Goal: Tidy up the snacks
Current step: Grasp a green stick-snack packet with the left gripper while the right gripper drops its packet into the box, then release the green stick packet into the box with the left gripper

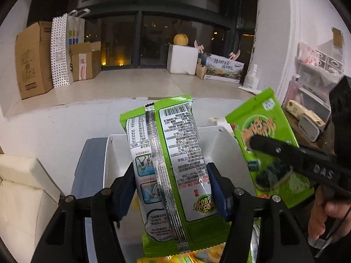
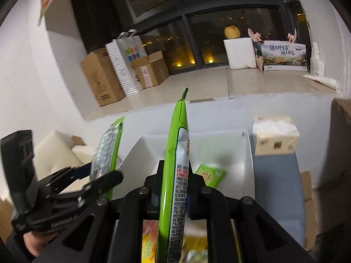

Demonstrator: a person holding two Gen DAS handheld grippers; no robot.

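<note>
My left gripper (image 1: 171, 186) is shut on a green snack packet (image 1: 169, 166), back side up, held above a white open box (image 1: 221, 151). My right gripper (image 2: 175, 188) is shut on a second green snack packet (image 2: 175, 175), held edge-on above the same white box (image 2: 228, 146). That second packet (image 1: 267, 142) and the right gripper (image 1: 274, 151) show at the right of the left wrist view. The left gripper (image 2: 96, 175) and its packet (image 2: 108, 146) show at the left of the right wrist view. A small green packet (image 2: 210, 174) lies inside the box.
Yellow snack packets (image 2: 195, 245) lie below the grippers. A tissue pack (image 2: 275, 138) stands right of the box on a grey-blue surface (image 2: 276, 186). Cardboard boxes (image 1: 33, 59) and a white foam box (image 1: 182, 59) stand on the window ledge behind. A cream cushion (image 1: 19, 188) is at the left.
</note>
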